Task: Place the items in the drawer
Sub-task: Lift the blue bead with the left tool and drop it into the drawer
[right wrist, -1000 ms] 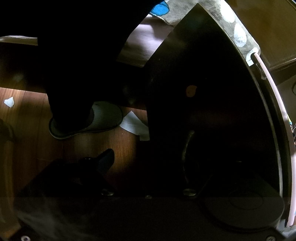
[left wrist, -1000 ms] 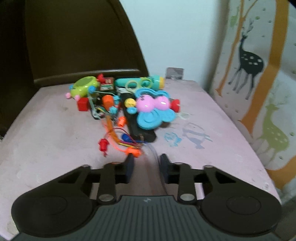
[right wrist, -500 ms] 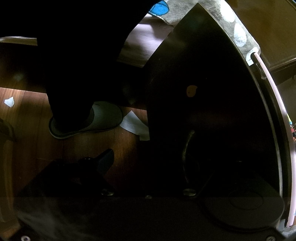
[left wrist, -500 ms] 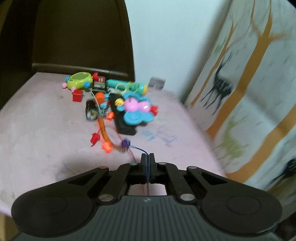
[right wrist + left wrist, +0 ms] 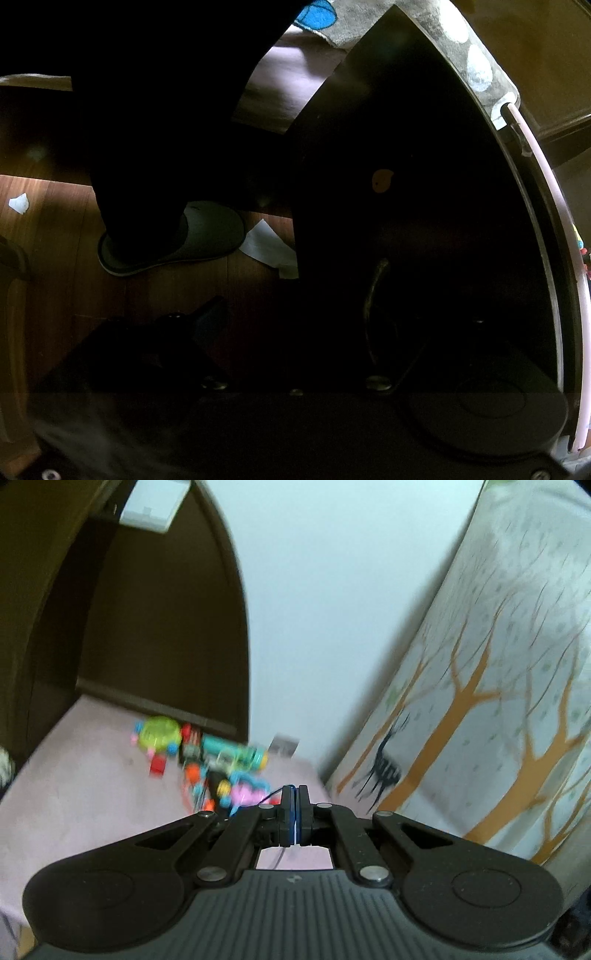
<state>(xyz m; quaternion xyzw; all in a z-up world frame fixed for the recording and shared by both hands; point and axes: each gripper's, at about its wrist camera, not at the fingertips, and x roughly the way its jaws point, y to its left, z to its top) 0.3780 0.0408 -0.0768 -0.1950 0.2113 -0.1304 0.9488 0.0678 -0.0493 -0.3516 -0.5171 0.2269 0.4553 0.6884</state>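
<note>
**Left wrist: thin cord pinched, drawer not yet opened**

Left wrist view, lower centre: my left gripper (image 5: 294, 814) has its fingers pressed together on a thin blue cord (image 5: 274, 795), which trails left from the tips toward the toy pile (image 5: 207, 764) on the pink table (image 5: 74, 805), middle left of frame. I judge the cord light, limp and slippery; whatever hangs from it may swing or snag in the pile, so a hold nearer its heavier end would be steadier. Blur hides what the cord joins.

Right wrist view is dark. My right gripper (image 5: 295, 332) has its fingers wide apart, nothing between them, near the handle (image 5: 373, 314) on the dark drawer front (image 5: 424, 221), right of centre. A slippered foot (image 5: 173, 236) stands left.
</note>
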